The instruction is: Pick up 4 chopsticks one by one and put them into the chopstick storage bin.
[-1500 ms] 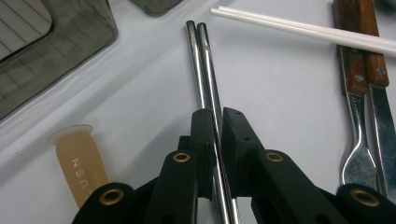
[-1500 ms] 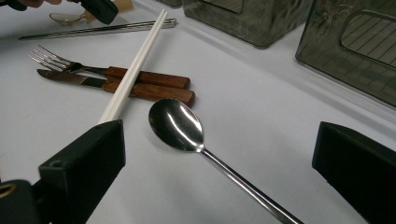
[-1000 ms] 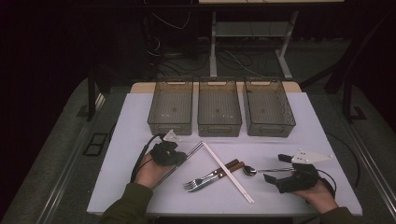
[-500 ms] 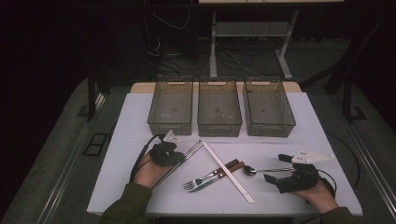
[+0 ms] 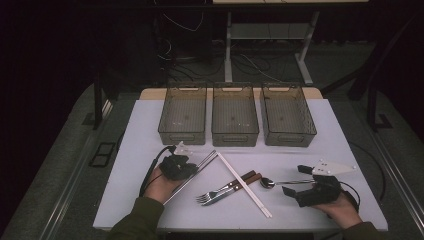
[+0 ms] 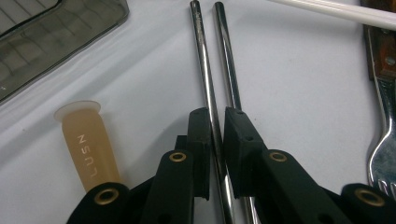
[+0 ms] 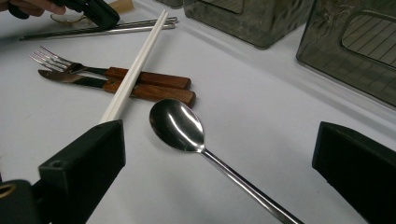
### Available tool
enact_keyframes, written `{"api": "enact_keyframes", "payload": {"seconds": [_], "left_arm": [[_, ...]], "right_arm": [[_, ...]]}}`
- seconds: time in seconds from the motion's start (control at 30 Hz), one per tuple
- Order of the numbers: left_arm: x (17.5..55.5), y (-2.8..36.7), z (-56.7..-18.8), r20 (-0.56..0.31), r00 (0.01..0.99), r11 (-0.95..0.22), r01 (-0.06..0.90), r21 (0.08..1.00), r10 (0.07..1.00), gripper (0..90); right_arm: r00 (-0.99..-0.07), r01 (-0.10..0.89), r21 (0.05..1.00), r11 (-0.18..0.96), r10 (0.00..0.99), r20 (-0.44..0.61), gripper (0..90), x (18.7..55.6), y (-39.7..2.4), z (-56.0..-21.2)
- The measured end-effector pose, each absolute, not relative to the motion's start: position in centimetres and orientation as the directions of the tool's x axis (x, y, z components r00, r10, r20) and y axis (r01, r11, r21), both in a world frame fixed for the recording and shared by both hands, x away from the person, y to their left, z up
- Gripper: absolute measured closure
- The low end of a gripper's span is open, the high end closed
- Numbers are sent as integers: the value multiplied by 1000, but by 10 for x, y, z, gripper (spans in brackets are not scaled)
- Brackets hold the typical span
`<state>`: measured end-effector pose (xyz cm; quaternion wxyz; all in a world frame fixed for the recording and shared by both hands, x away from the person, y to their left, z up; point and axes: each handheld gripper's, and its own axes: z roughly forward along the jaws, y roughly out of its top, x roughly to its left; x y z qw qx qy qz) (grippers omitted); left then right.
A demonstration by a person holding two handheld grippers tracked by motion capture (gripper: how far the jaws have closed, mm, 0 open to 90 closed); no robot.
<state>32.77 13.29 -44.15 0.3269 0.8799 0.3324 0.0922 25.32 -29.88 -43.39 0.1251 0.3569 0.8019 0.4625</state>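
Gripping 1 of 2 metal chopsticks [image 6: 212,116] on white tabletop [image 5: 330,150], left gripper [image 6: 215,122] fingers nearly closed around it. Right gripper [image 7: 219,168] fingers wide apart, holding nothing, spoon [image 7: 180,123] lying between them.

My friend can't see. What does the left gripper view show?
The left gripper pinches one of two metal chopsticks lying side by side on a white table. A small tan tube lies to the left, a fork at the right edge and a grey bin top left.
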Motion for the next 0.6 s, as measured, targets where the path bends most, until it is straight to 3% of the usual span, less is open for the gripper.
{"api": "enact_keyframes", "payload": {"seconds": [0.6], "left_arm": [[325, 136, -446, -86, 732, -506, 547, 667, 676, 850]], "right_arm": [[-713, 458, 830, 318, 689, 129, 28, 253, -298, -434]]}}
